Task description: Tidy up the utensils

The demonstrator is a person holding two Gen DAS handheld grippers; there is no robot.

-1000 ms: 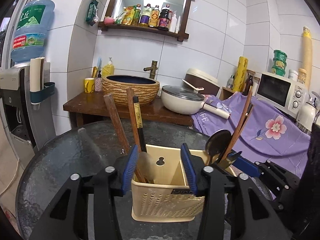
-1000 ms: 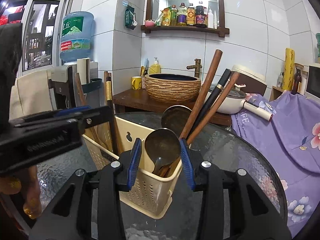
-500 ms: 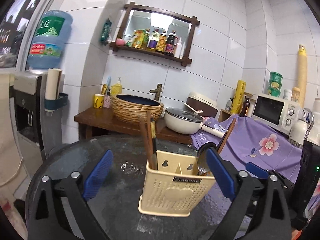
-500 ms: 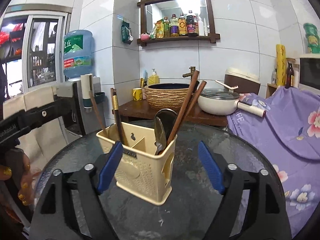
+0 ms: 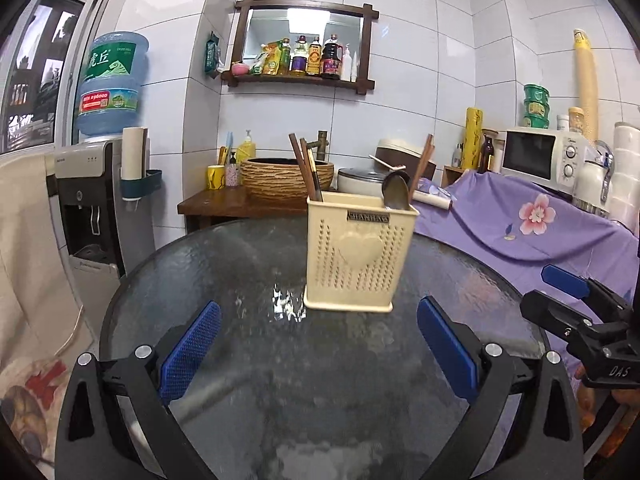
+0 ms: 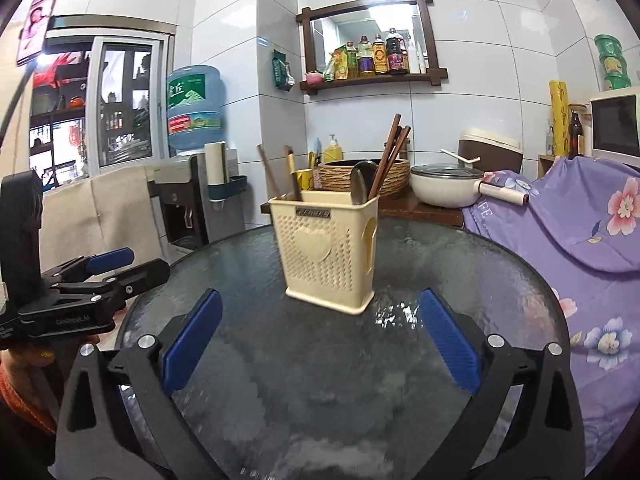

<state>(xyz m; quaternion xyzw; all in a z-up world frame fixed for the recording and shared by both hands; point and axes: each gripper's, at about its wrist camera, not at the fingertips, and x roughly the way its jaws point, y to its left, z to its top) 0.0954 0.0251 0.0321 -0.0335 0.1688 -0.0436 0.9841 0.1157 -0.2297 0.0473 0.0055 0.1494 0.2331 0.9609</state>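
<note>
A cream perforated utensil holder point(image 5: 354, 256) stands upright on the round dark glass table point(image 5: 240, 264). It also shows in the right wrist view point(image 6: 326, 252). Brown chopsticks point(image 5: 306, 168) stand in its left compartment. A metal spoon point(image 5: 396, 196) and more chopsticks point(image 5: 422, 166) stand in its right compartment. My left gripper point(image 5: 318, 350) is open and empty, well short of the holder. My right gripper point(image 6: 320, 338) is open and empty, also short of it. The right gripper shows at the right edge of the left wrist view point(image 5: 576, 308).
A wooden side table point(image 5: 240, 204) behind holds a woven basin point(image 5: 286, 178) and a white pan point(image 6: 444, 190). A purple flowered cloth point(image 5: 532, 224) covers the counter at right, with a microwave point(image 5: 540, 156). A water dispenser point(image 5: 100, 184) stands at left.
Both grippers have opened wide and drawn back from the holder. The spoon and chopsticks they were around now stand free in the holder, which looks smaller and farther away.
</note>
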